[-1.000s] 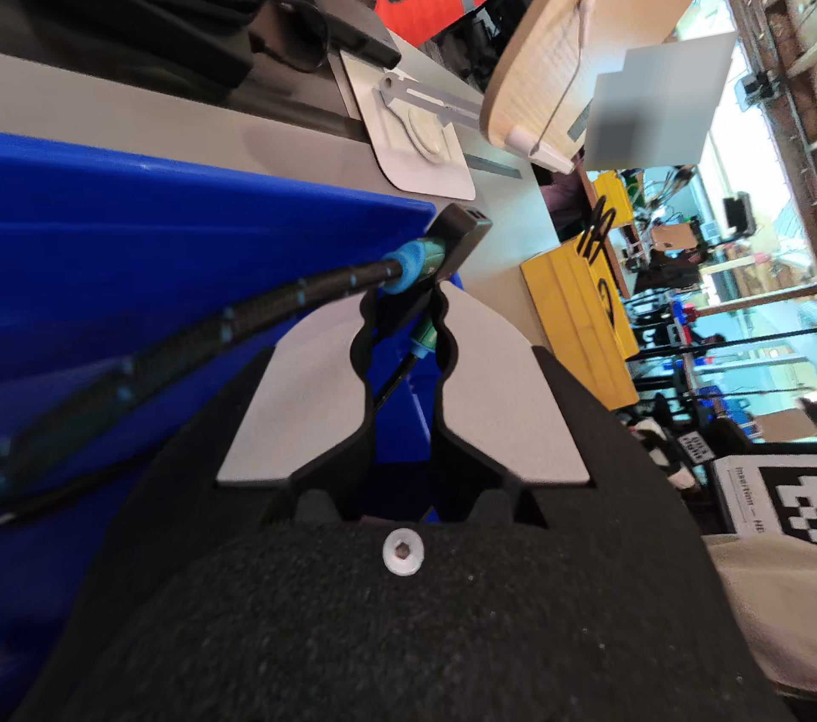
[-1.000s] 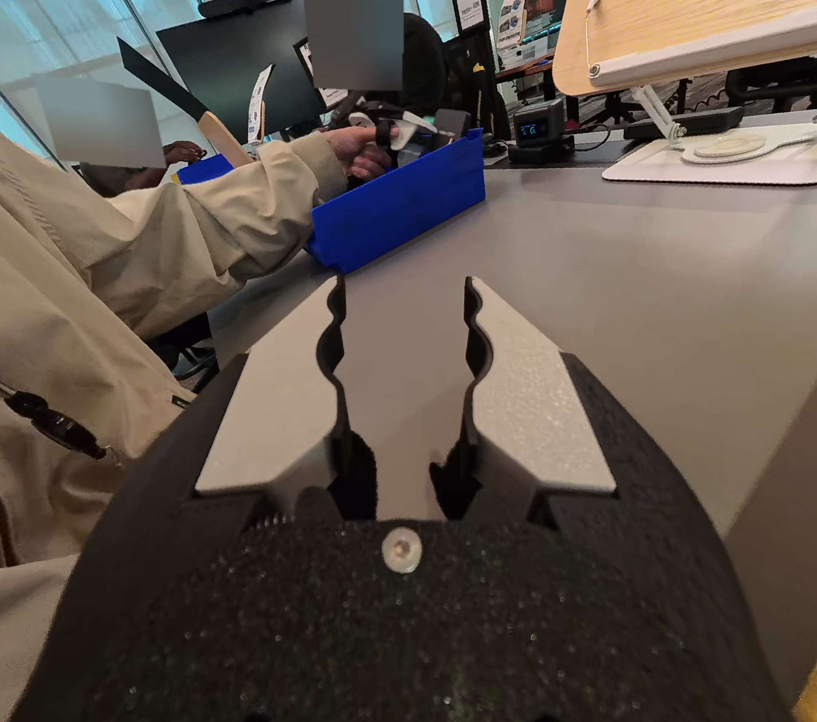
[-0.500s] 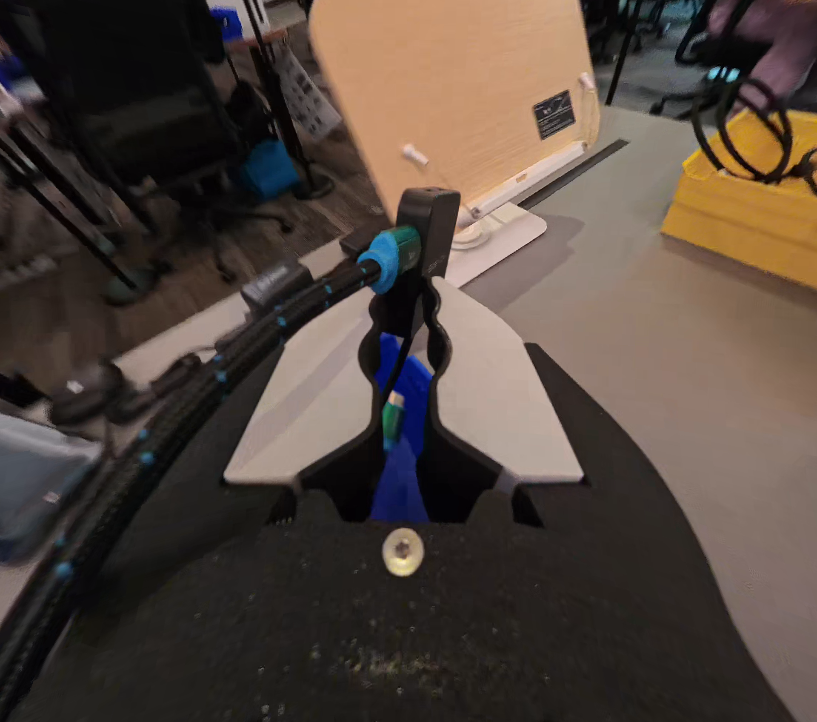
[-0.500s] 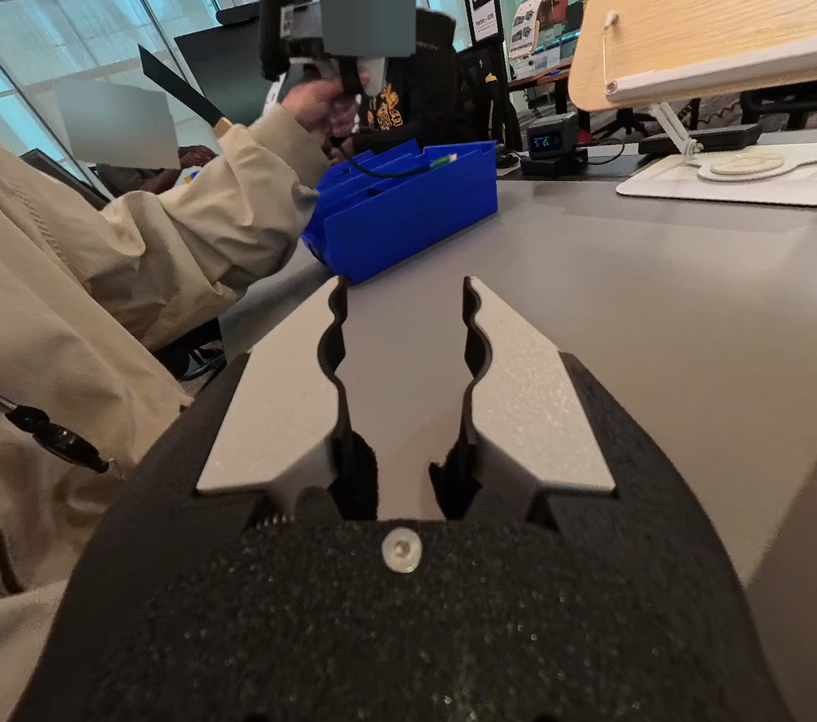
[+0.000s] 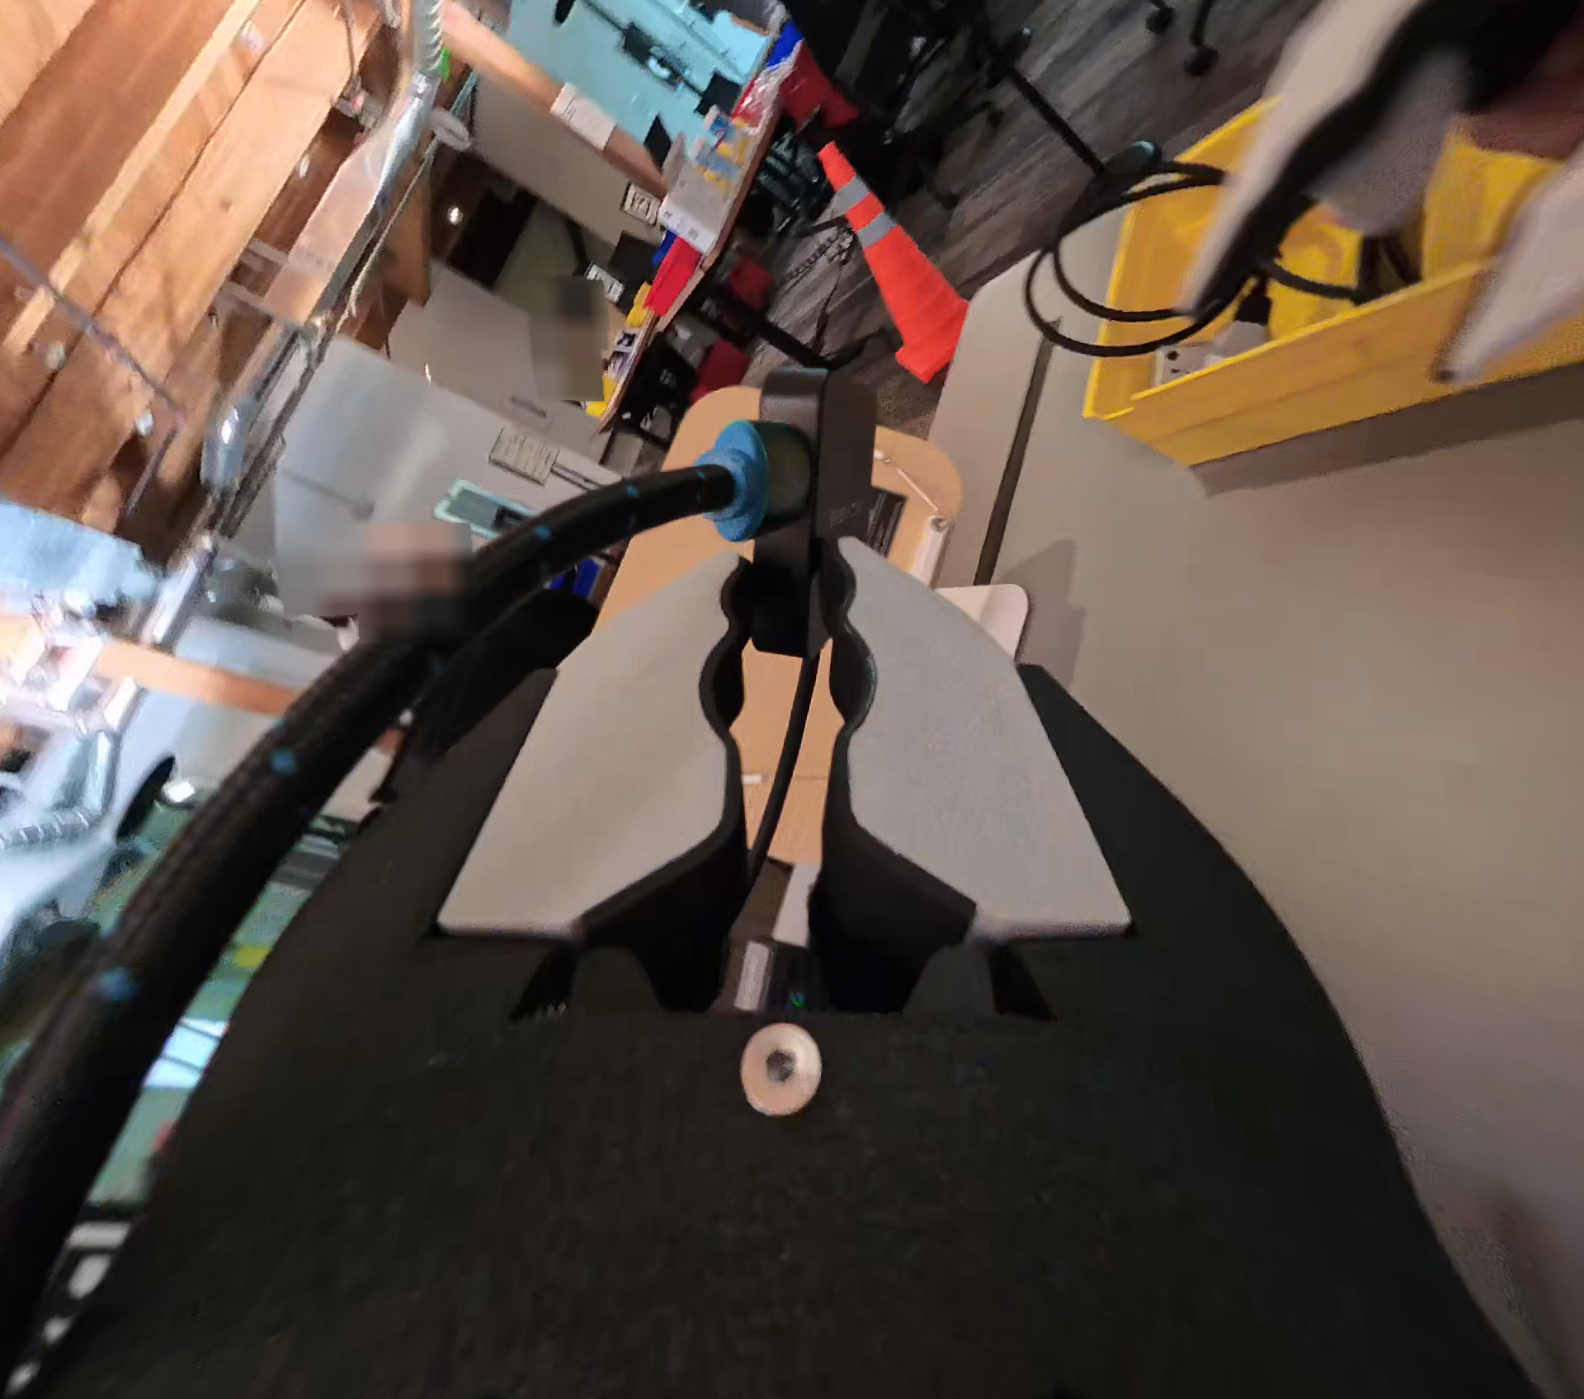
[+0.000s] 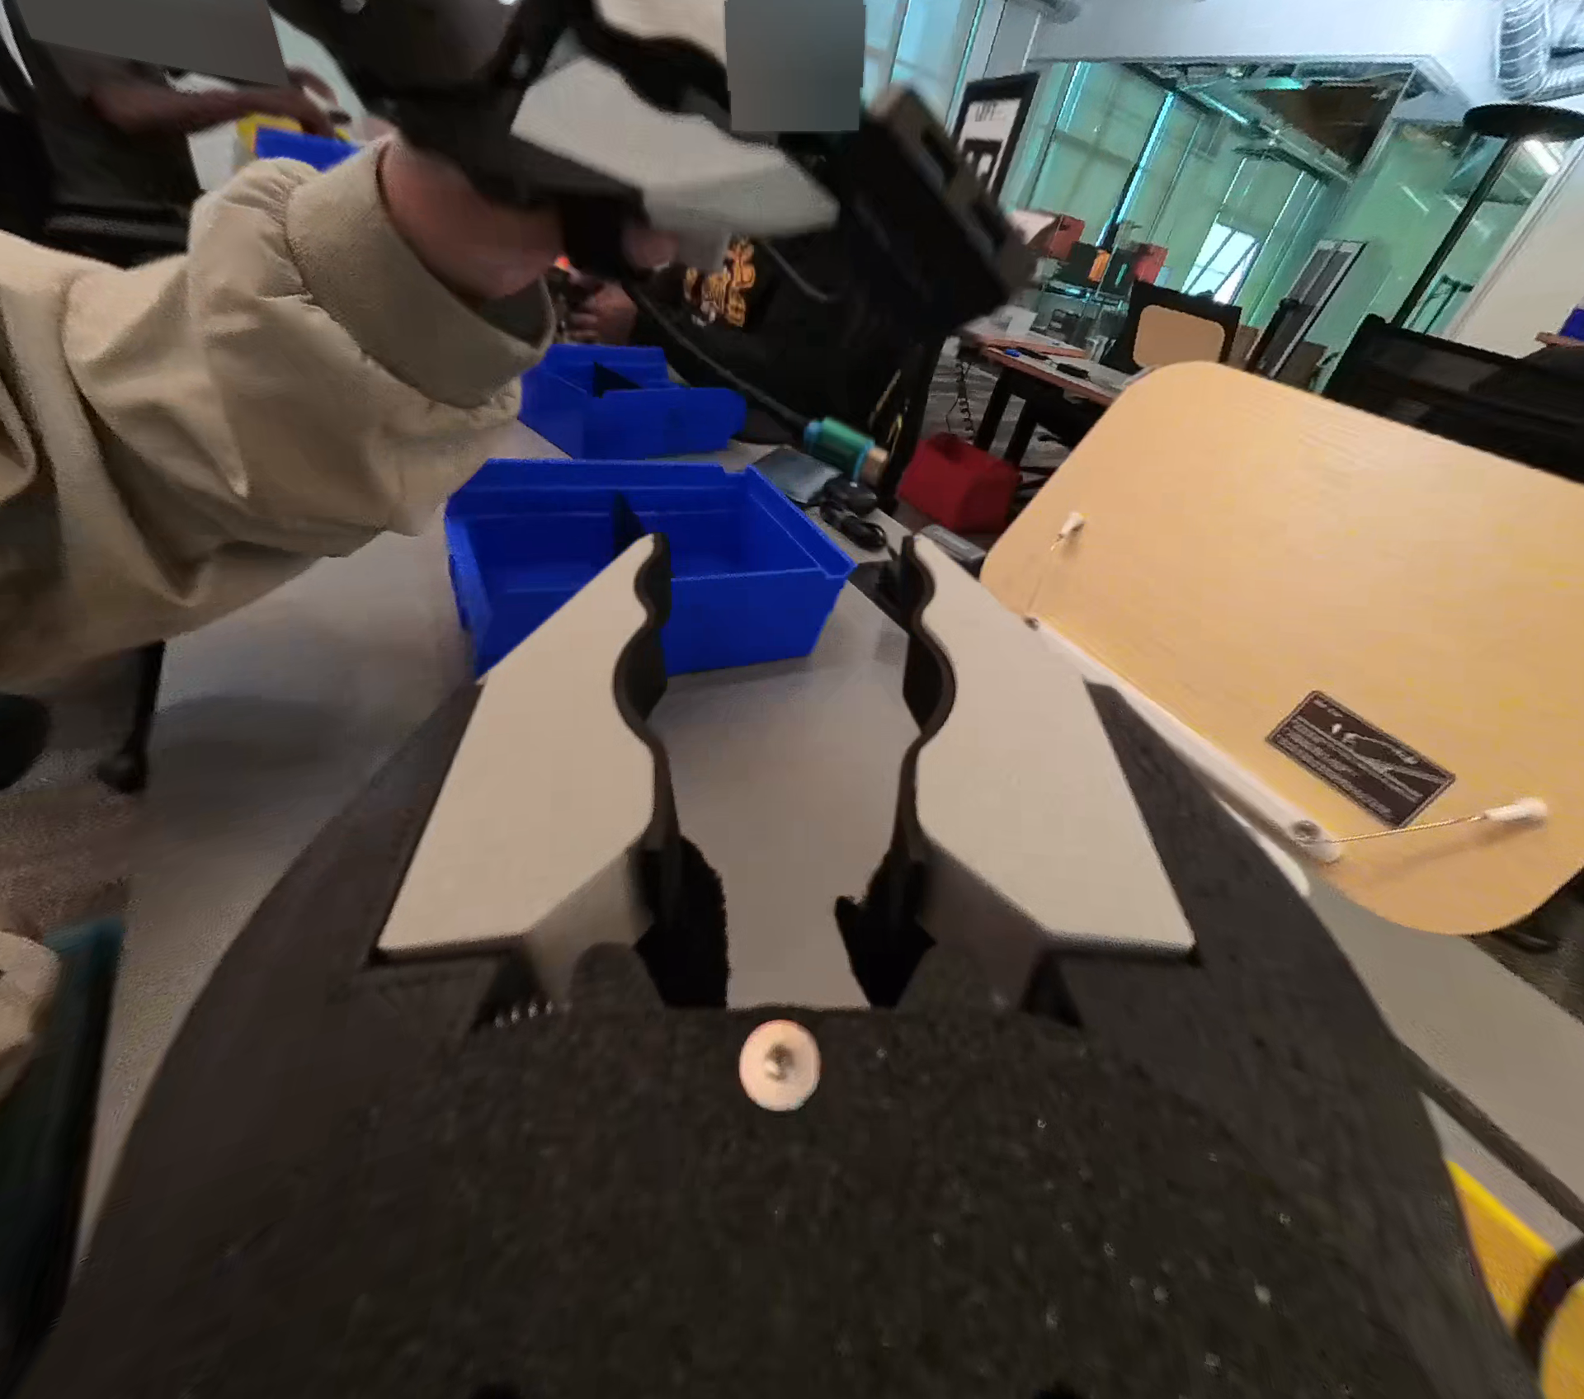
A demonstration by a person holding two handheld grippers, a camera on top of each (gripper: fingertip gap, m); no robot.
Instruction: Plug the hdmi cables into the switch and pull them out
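My left gripper [image 5: 789,569] is shut on a black HDMI switch [image 5: 814,466], held up in the air. A thick braided black cable [image 5: 480,586] with a blue-collared plug [image 5: 737,479] sits in the switch's left side. A thin black lead [image 5: 784,749] hangs from the switch between my fingers. In the right wrist view the left gripper [image 6: 797,149] and switch [image 6: 934,209] are high at upper centre, with a teal plug [image 6: 836,445] dangling below. My right gripper [image 6: 784,569] is open and empty above the grey table [image 6: 771,741]; it also shows blurred in the left wrist view [image 5: 1337,244].
A blue bin [image 6: 746,604] stands on the table ahead, a second blue bin [image 6: 626,406] behind it. A tilted wooden board [image 6: 1286,586] stands at the right. A yellow bin [image 5: 1286,364] with black cables sits at the table edge. A person's beige sleeve [image 6: 214,415] reaches in from the left. Left tips to right tips: about 12 cm.
My left gripper has lifted the switch and its cables out of the blue bin and high into the air. My right gripper has risen and turned toward the bin and board, still open.
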